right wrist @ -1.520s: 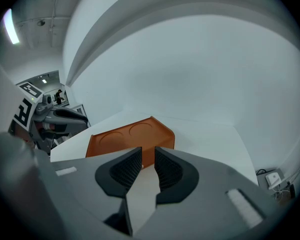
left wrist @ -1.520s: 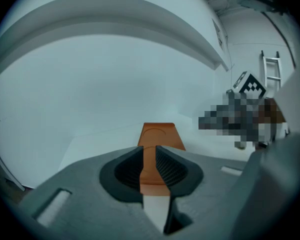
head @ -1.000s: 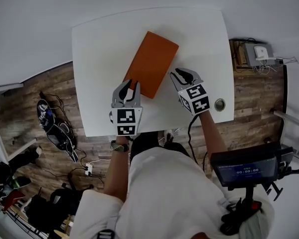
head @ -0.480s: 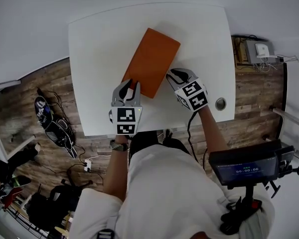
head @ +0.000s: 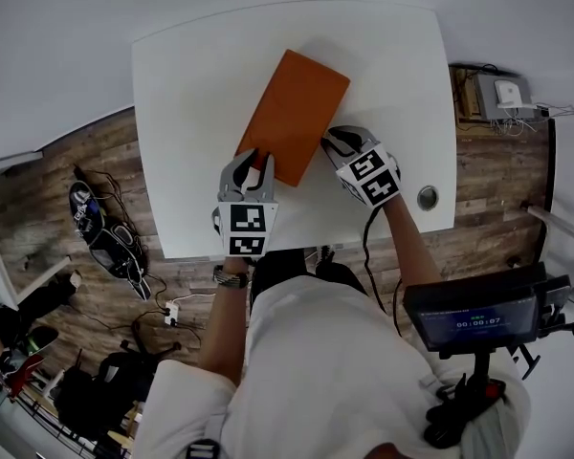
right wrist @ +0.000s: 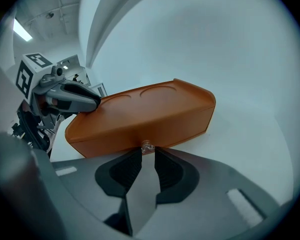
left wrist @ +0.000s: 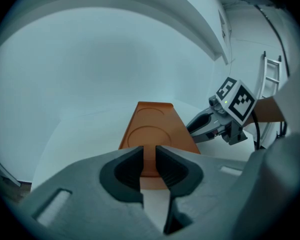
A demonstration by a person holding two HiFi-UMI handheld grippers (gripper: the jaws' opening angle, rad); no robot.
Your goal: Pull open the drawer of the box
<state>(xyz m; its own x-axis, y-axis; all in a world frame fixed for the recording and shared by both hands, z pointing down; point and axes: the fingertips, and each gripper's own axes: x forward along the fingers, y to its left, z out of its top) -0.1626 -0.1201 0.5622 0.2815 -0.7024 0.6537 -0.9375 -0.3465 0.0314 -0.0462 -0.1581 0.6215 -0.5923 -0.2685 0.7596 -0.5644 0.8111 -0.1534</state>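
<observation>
Nearest the box [head: 294, 111], at its near short end: the left gripper [head: 252, 161], marker cube [head: 248, 230] toward the person. Jaws only a narrow slit apart, with nothing gripped between them. Tips right at the box's near end, with orange wall and a strip of white table showing through the slit in the left gripper view. Touching or just short of the box: cannot tell.

At the box's right long side, close to its near corner: the right gripper [head: 333, 142], pointing straight at that side. Jaws likewise a narrow slit apart. At the mouth of the slit, a small clear knob [right wrist: 146, 145], low on the box's side wall and level with the fingertips [right wrist: 135, 156]. Not clearly pinched: sits at the very tips rather than between the pads.

The box itself: orange, flat and long, with rounded corners and a smooth matt skin. Two shallow round recesses pressed into the top, one behind the other along its length. Side wall plain but for the knob and flush from end to end, with no drawer drawn out yet. Lies slantwise, far end swung to the right.

Under and beyond the box: the white table [head: 187, 84], bare all round it.
</observation>
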